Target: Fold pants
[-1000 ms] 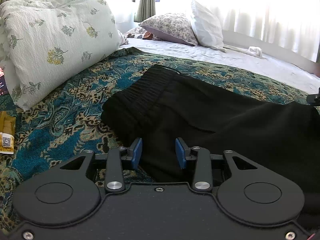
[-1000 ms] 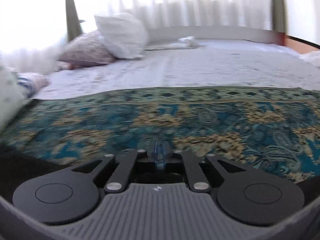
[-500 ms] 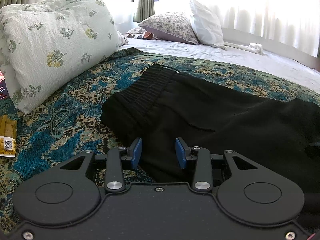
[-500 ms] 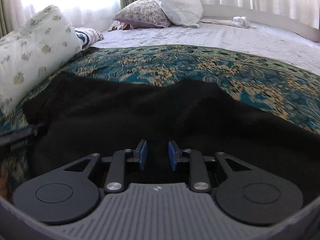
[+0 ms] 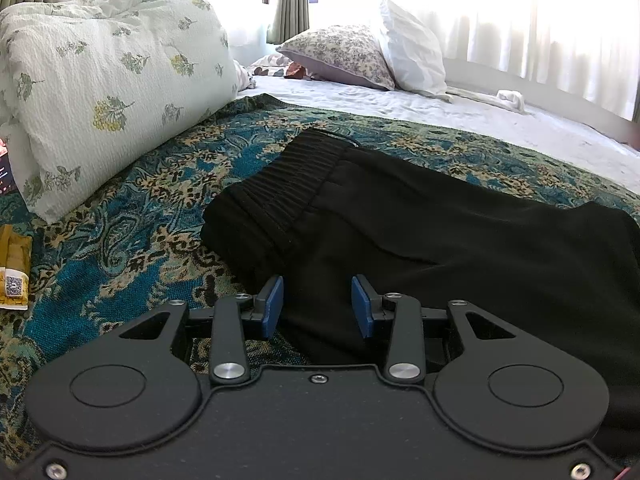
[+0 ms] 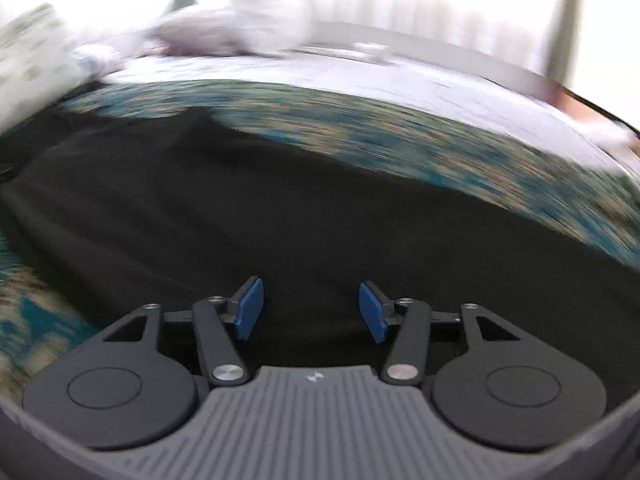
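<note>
Left wrist view: black pants lie flat on a teal patterned bedspread, their ribbed waistband pointing toward a floral pillow just beyond it. The left gripper hovers at the near edge of the pants, blue pads apart, holding nothing.

Right wrist view: this picture is motion-blurred. The right gripper sits over the pants, pads spread wide and empty. The bedspread shows beyond the pants.

To fold well, each gripper should probably pinch every fabric layer at the near edge of the pants, then lift together so nothing bunches.
</note>
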Demonstrator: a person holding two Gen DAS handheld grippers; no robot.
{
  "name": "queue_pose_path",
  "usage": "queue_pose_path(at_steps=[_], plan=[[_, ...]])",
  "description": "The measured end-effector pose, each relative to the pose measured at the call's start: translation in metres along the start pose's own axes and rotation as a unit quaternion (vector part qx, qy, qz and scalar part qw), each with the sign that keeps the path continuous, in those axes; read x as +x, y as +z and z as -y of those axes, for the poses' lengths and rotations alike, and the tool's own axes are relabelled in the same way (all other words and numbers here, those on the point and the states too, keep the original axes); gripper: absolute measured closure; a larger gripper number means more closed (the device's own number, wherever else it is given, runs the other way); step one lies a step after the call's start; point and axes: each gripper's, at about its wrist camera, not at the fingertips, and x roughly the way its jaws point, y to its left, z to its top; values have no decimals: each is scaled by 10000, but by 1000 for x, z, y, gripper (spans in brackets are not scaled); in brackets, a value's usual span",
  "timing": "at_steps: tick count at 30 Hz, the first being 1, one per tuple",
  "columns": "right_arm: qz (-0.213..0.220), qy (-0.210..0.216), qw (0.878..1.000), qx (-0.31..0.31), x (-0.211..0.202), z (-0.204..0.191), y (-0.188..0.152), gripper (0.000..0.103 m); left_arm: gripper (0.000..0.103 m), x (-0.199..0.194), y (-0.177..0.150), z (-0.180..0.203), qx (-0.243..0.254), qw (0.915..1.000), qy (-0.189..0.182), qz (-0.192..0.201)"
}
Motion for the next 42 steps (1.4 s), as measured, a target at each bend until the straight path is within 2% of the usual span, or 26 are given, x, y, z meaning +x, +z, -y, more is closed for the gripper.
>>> queue_pose_path(at_steps=[4,8,11,12,13,16,18,20,23,26,27,28,31,34,38,42], plan=[[-5,-705,9940,839,-11,79,-15,40,65,0,0,-7,-205,9997,-162,-27],[72,-1401,9835,1138,-23,139,-31,40,65,0,0,-7,-162,9998,-120,-23],[119,-1833,9772,1060,-27,177,-42,34,64,1,0,-3,-57,10000,-39,-13],[127,-1920,9743,1170,-29,193,-45,29,64,1,0,-2,-43,10000,-28,-4],[190,-1940,9711,1376,-31,208,-49,29,64,1,0,-3,-47,10000,-31,-1],[472,-2366,9425,2312,-51,247,-60,31,63,2,0,-4,-77,10000,-50,-5],[1003,-2173,9247,2959,-74,260,-74,31,58,1,0,-5,-91,9999,-79,3],[1355,-2036,9076,3412,-92,262,-90,31,56,0,0,-3,-97,9999,-69,6],[1551,-2117,8957,3591,-111,254,-109,31,53,-4,3,-1,-82,10000,-11,-5],[1468,-2031,8912,3782,-120,251,-122,31,33,-26,11,5,-233,9991,-208,285],[1443,-1974,8906,3834,-122,251,-126,30,24,-36,14,10,-172,9983,-361,425],[1441,-1939,8905,3855,-122,250,-128,30,20,-47,18,20,9,9971,-517,555],[1437,-1887,8891,3915,-125,247,-128,27,18,-67,20,52,434,9943,-735,645],[1294,-1926,8892,3944,-111,253,-120,27,17,-80,12,91,579,9893,-1280,405],[1195,-1795,8860,4106,-94,267,-113,27,16,-99,-11,156,977,9758,-1947,187],[1269,-1560,8728,4446,-83,283,-112,26,14,-118,-40,219,1474,9597,-2386,204]])
